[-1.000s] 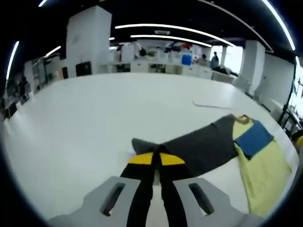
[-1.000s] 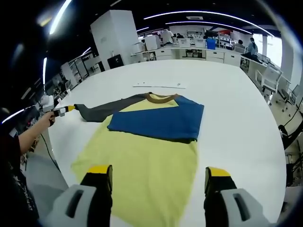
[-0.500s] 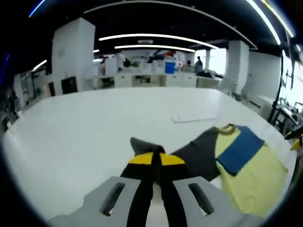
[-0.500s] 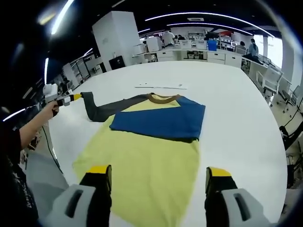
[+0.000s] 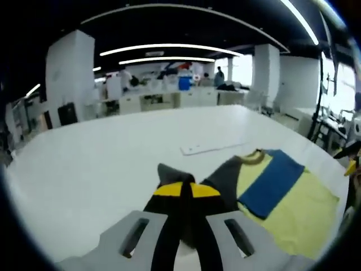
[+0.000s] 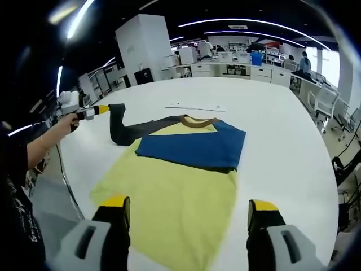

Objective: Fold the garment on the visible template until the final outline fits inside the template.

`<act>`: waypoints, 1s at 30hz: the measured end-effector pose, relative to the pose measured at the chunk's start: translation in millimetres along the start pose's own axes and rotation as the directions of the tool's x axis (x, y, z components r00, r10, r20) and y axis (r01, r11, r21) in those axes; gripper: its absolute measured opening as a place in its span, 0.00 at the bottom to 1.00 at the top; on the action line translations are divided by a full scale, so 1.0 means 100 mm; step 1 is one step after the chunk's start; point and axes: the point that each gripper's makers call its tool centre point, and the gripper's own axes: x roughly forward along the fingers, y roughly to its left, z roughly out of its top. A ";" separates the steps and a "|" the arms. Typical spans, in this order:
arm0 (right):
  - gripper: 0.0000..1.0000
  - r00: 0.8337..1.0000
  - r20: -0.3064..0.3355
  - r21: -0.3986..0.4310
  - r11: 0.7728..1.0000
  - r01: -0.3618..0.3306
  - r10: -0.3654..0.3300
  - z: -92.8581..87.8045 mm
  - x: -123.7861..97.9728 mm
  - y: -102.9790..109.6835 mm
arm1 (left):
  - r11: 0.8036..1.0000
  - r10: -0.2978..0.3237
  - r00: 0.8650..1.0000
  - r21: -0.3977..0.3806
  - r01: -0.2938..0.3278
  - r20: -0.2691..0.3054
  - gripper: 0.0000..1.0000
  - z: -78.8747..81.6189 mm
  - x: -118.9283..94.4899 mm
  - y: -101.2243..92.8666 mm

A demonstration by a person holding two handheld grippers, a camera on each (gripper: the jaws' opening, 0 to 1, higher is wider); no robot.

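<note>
In the right gripper view the person's left hand (image 6: 69, 121) is stretched out at the far left edge of the white table (image 6: 282, 130), forearm reaching in from the lower left, holding the left gripper (image 6: 104, 109) level above the tabletop; its yellow-tipped jaws are pinched together on the end of the dark grey sleeve (image 6: 121, 129), which hangs lifted from that grip and bends down to the garment (image 6: 175, 192); the garment lies flat in the middle of the table, a pale yellow shirt with a brown collar (image 6: 197, 121) at its far end and the blue sleeve (image 6: 194, 148) folded across the chest; the right gripper (image 6: 183, 209) hovers over the near hem, its two jaws standing wide apart with nothing between them; a thin white strip (image 6: 194, 106) lies on the table just beyond the collar; in the left gripper view the closed jaws of the left gripper (image 5: 186, 189) cover the sleeve end, so only a grey corner (image 5: 169, 172) of the sleeve shows above the yellow tips, and the rest of the sleeve runs right to the shirt (image 5: 282, 197), whose lower part is cut off by the round edge; the template cannot be made out under the cloth in either view; desks and small figures at the far end of the room are too blurred to tell apart.
</note>
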 end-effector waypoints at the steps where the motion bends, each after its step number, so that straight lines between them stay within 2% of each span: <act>1: 0.87 1.000 0.001 -0.003 1.000 -0.002 0.002 0.00 -0.01 0.01 | 1.000 -0.003 1.000 0.000 0.003 0.001 0.00 0.02 0.01 -0.02; 10: 0.93 0.999 0.011 -0.050 0.998 -0.033 0.034 0.02 -0.13 0.07 | 0.999 -0.047 0.998 0.012 0.047 0.029 0.00 0.19 0.09 -0.28; 17: 0.95 0.998 0.033 -0.078 0.995 -0.056 0.058 0.06 -0.20 0.15 | 0.993 -0.115 0.993 0.023 0.114 0.029 0.00 0.29 0.17 -0.54; 21: 0.95 0.997 0.036 -0.085 0.994 -0.066 0.069 0.05 -0.22 0.19 | 0.990 -0.136 0.990 0.042 0.134 0.027 0.00 0.34 0.23 -0.68; 30: 0.94 0.996 0.044 -0.073 0.995 -0.071 0.074 -0.01 -0.26 0.19 | 0.980 -0.197 0.979 0.027 0.196 0.045 0.00 0.50 0.40 -1.05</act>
